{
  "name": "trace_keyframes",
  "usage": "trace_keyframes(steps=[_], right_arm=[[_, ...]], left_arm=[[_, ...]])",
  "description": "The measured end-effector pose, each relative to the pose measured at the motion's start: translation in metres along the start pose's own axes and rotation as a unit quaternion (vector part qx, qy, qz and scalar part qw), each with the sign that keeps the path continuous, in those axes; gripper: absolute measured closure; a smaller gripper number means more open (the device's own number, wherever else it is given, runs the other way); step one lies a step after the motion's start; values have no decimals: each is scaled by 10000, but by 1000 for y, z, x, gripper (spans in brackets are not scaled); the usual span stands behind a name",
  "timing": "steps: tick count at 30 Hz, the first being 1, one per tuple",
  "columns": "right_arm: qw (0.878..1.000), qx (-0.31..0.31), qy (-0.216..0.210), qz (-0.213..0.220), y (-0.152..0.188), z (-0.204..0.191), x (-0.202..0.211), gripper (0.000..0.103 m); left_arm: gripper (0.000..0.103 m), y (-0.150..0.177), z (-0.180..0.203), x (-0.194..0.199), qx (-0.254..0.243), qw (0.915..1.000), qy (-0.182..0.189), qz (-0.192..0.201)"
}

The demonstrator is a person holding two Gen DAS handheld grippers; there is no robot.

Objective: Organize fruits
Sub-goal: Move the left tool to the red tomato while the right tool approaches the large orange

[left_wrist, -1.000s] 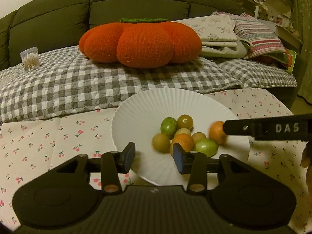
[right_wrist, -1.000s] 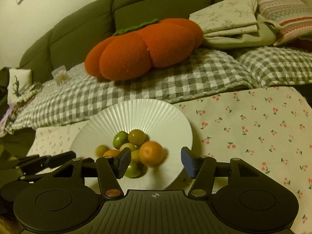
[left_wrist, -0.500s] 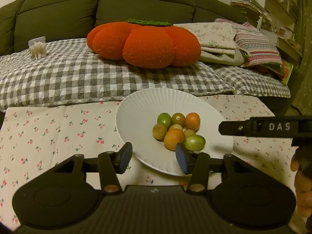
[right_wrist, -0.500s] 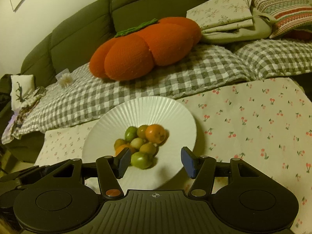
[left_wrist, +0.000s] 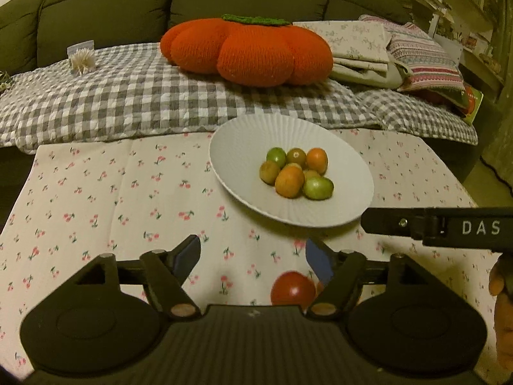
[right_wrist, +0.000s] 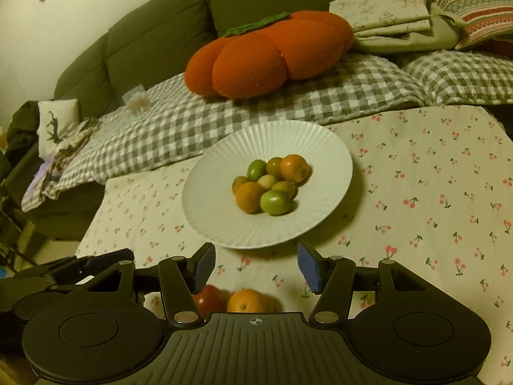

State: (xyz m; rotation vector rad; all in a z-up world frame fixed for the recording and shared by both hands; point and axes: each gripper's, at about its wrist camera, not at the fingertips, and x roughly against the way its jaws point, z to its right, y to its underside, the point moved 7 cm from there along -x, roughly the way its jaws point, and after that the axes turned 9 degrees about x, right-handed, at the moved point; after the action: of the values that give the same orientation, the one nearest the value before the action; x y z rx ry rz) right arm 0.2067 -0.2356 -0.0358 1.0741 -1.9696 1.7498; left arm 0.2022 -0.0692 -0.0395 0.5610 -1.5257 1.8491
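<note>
Cherry-print cloth covers the table (left_wrist: 105, 199), with a checked sofa behind at 12 o'clock. On it a white plate (right_wrist: 221, 224) holds a heap of small fruits (right_wrist: 271, 183), green and orange. Both the left gripper (left_wrist: 253, 253) and the right gripper (right_wrist: 256, 264) hover with fingers spread wide, empty. At 6 o'clock, a red tomato (left_wrist: 292, 292) and an orange fruit (right_wrist: 247, 301) lie on the cloth.

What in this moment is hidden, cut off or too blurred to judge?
- Red fruit, left wrist view: lower part behind the gripper body.
- Orange fruit, right wrist view: blurred, bottom hidden by the gripper body; whether more fruit lies there cannot be told.
- Plate pile: the pale fruit mostly covered by its neighbours.
- Hand, left wrist view: cut by the right edge.
</note>
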Motion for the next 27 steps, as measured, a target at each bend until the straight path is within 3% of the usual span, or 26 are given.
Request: trace_keyframes(steps=[7, 20, 27], right_arm=[[9999, -48, -74, -127, 6, -5, 7, 43], [9990, -190, -156, -379, 16, -9, 6, 25], [9981, -380, -72, -470, 20, 1, 0, 25]], left_arm=[[23, 12, -1, 7, -134, 9998, -11, -135], [20, 32, -6, 4, -315, 9989, 7, -359], [20, 42, -4, -4, -504, 9979, 30, -404]])
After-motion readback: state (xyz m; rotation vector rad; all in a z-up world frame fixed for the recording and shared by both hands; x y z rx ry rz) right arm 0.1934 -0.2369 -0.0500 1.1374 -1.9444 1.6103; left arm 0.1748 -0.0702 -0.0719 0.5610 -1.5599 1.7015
